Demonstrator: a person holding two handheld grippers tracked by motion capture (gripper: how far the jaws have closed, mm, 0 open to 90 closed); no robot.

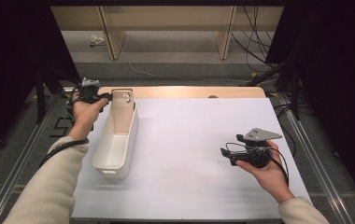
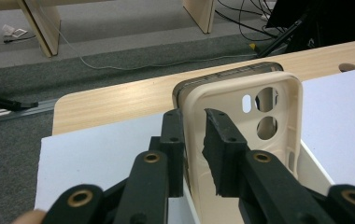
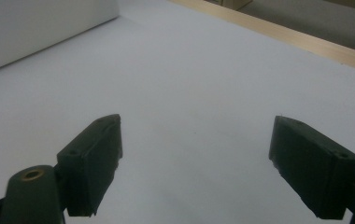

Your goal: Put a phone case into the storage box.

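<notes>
A beige phone case (image 1: 122, 112) stands upright in the far end of a long white bin (image 1: 131, 149) at the table's left. My left gripper (image 1: 105, 97) reaches it from the left. In the left gripper view the case (image 2: 231, 100) shows its hollow inner side and camera holes. One side wall of the case sits between the jaws of my left gripper (image 2: 194, 114), with a thin gap at the inner pad. My right gripper (image 1: 223, 153) rests low over the white table cover at the right. Its jaws stand wide apart, and my right gripper (image 3: 196, 140) has nothing between them.
The white cover (image 1: 189, 154) lies over a wooden table whose far edge (image 1: 189, 91) shows bare. Metal rails run along both sides of the table. Beyond it are wooden furniture legs and cables on a grey floor.
</notes>
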